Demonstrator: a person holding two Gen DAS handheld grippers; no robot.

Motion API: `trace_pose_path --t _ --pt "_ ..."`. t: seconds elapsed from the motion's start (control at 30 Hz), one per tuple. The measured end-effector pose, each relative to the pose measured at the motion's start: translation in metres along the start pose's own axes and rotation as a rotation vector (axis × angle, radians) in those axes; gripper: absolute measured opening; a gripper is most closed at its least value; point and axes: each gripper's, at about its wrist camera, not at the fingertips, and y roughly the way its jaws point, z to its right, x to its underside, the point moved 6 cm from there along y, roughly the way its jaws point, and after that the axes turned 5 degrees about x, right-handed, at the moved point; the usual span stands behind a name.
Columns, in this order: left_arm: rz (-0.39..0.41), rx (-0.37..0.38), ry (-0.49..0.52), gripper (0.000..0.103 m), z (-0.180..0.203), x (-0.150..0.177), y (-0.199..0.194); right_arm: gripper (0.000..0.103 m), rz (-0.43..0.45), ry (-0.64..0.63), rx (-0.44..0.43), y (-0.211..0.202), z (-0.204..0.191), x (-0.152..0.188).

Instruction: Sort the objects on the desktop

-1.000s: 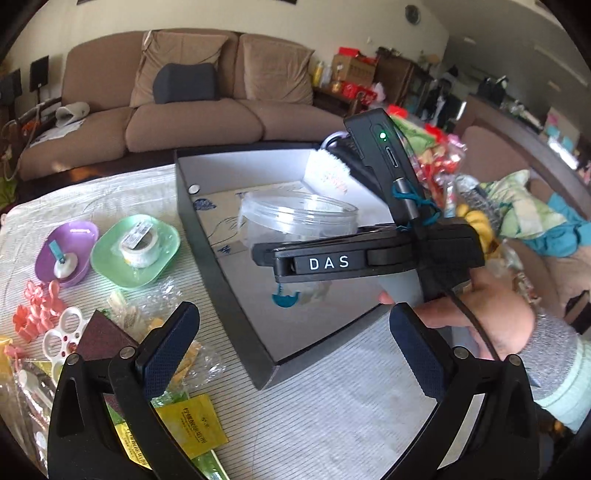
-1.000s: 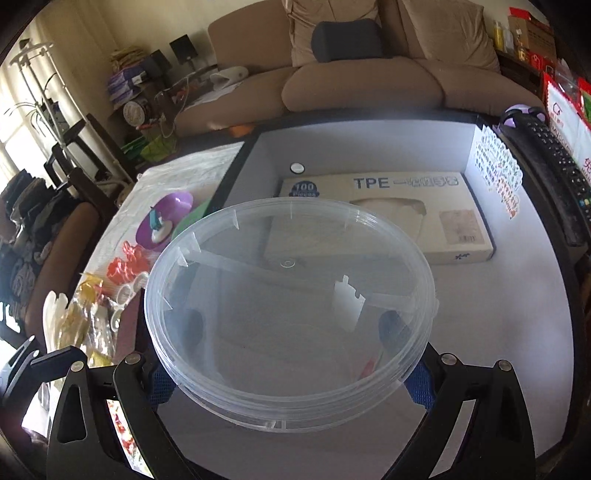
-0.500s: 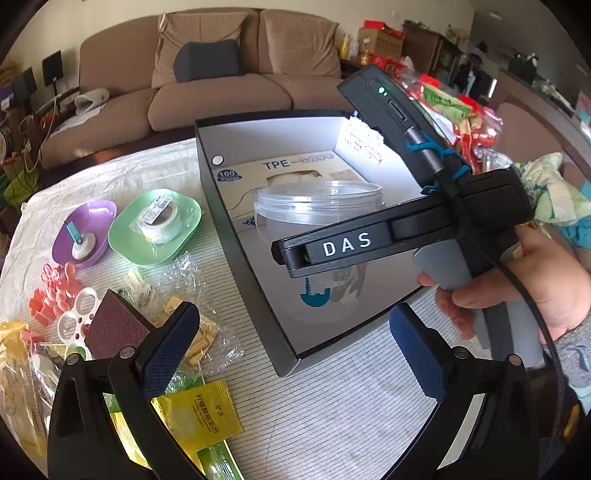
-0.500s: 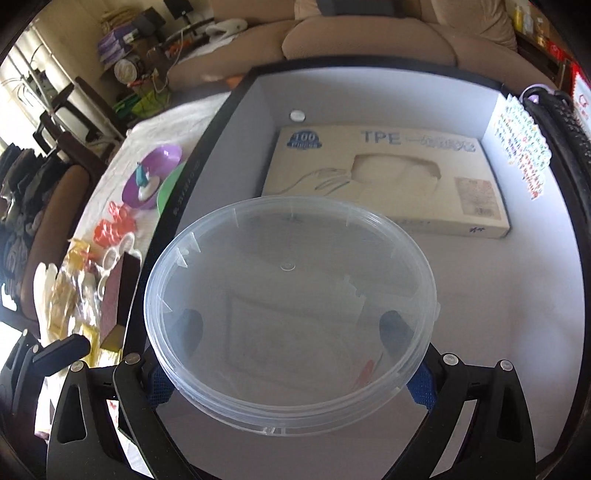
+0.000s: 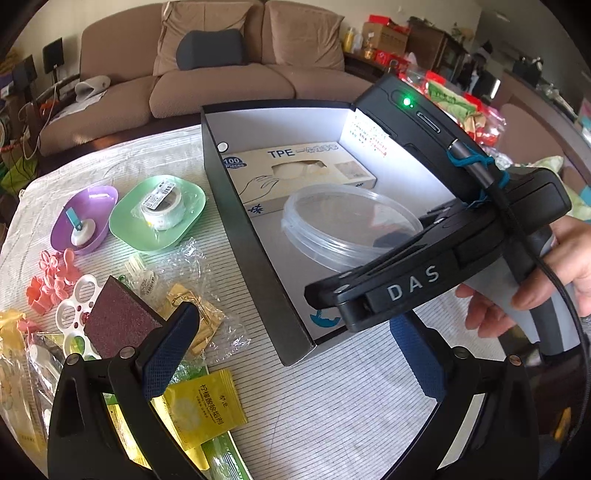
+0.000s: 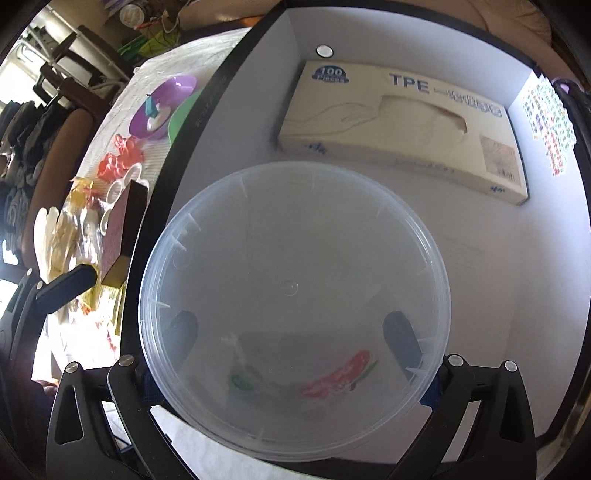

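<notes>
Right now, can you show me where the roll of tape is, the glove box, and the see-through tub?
roll of tape (image 5: 163,204), left wrist view, on its white side wrap.
glove box (image 6: 402,129), right wrist view, on its beige top face.
see-through tub (image 6: 295,288), right wrist view, on its clear lid's middle.

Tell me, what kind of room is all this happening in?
Most likely a home living room: a brown sofa with cushions stands behind the cloth-covered table, and household clutter fills shelves at the back. Small dishes and packets lie beside a black box.
</notes>
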Motion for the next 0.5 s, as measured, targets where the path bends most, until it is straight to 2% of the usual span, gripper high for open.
trace_pose_path --t 0.13,0.3,0.5 --pt "-0.005 0.009 0.001 0.103 0.002 0.001 0.0 0.103 -0.077 0.027 0.009 0.0 0.012 0.009" --pt "-0.001 0.014 0.004 0.103 0.003 0.0 -0.003 0.103 -0.08 0.028 0.018 -0.016 0.022 0.004" --pt "0.006 0.013 -0.015 0.103 -0.005 -0.002 -0.009 0.103 -0.175 -0.099 0.169 -0.023 0.024 0.008"
